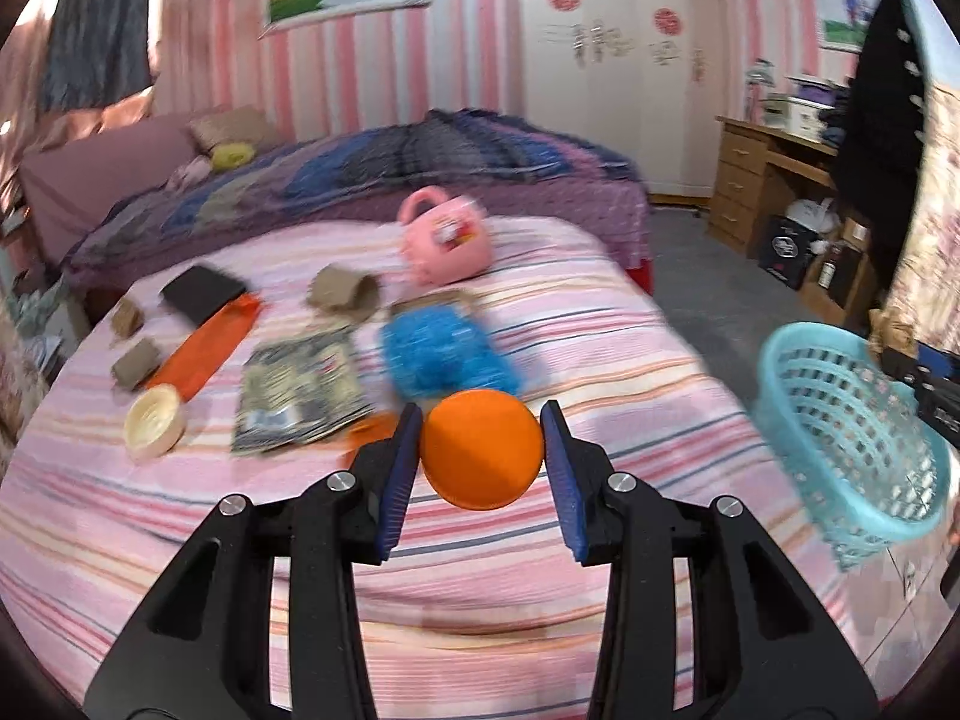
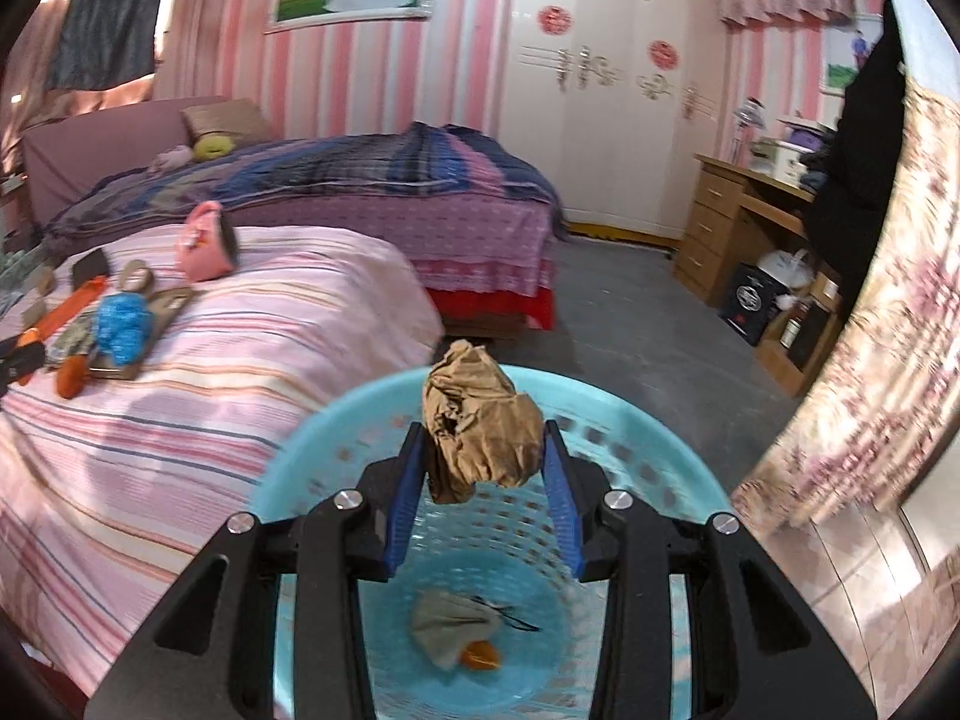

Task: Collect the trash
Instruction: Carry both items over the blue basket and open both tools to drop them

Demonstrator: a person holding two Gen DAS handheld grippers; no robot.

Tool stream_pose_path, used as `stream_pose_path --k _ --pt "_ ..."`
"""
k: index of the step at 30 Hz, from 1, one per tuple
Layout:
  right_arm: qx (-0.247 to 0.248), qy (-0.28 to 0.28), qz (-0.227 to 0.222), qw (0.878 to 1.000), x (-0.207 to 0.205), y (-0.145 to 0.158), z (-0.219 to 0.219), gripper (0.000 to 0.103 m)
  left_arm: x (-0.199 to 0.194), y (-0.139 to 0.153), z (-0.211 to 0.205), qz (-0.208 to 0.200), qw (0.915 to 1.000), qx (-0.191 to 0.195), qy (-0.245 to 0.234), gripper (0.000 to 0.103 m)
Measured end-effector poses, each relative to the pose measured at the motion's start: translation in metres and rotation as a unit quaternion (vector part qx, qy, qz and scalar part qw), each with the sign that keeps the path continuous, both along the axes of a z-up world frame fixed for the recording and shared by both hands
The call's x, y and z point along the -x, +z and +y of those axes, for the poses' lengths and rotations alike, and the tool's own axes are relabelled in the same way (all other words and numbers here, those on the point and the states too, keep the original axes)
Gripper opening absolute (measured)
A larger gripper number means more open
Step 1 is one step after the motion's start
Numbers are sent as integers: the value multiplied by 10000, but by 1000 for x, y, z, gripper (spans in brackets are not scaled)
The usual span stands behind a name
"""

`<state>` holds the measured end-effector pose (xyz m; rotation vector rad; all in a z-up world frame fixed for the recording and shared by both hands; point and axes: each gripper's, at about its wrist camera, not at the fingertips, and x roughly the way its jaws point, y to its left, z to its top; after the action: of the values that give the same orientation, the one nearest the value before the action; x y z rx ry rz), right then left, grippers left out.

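Note:
My left gripper (image 1: 482,447) is shut on an orange round lid (image 1: 480,450) and holds it above the striped bed (image 1: 420,570). My right gripper (image 2: 485,450) is shut on a crumpled brown paper ball (image 2: 480,426) right over the turquoise basket (image 2: 300,480). A grey wad (image 2: 450,630) and an orange scrap (image 2: 482,654) lie in the basket's bottom. In the left wrist view the basket (image 1: 852,438) is to the right, beside the bed. On the bed lie a foil wrapper (image 1: 300,396), a cream lid (image 1: 153,423), an orange strip (image 1: 207,354) and brown paper wads (image 1: 345,294).
A blue fluffy item (image 1: 441,354), a pink toy bag (image 1: 447,240) and a black wallet (image 1: 201,294) are on the bed. A second bed (image 2: 390,192) stands behind. A wooden desk (image 2: 738,216) and floral curtain (image 2: 870,330) are at right. Grey floor (image 2: 630,324) lies between.

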<state>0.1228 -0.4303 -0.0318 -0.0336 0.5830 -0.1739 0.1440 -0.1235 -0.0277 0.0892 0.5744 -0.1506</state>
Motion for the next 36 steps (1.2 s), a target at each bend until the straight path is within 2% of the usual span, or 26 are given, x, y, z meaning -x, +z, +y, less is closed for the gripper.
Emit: stream_pose_path --k 4,9,16,20,33,35,36 --pt "57 -129 -1 9999 3 -2 -13 38 9 4 -34 -117 9994 -8 -335 39" --pt "49 -181 -28 9998 9 -3 -22 38 11 2 -76 -31 9963 376 -773 39" --pt "-30 -403 0 9992 16 -7 -46 38 16 -3 -145 -3 9902 314 -1358 39" --pt "0 -573 98 9983 19 -14 -62 38 13 -10 -174 210 9850 391 -1666 39" --pt "-288 -787 94 9964 18 -21 -82 38 -10 -27 -223 531 9814 255 -1825 39" --pt "-299 -769 94 9965 17 -21 -81 38 -14 -26 -222 551 9820 239 -1793 44" --pt "-302 -763 95 9966 18 -21 -81 38 -16 -25 -221 561 9827 214 -1750 57"
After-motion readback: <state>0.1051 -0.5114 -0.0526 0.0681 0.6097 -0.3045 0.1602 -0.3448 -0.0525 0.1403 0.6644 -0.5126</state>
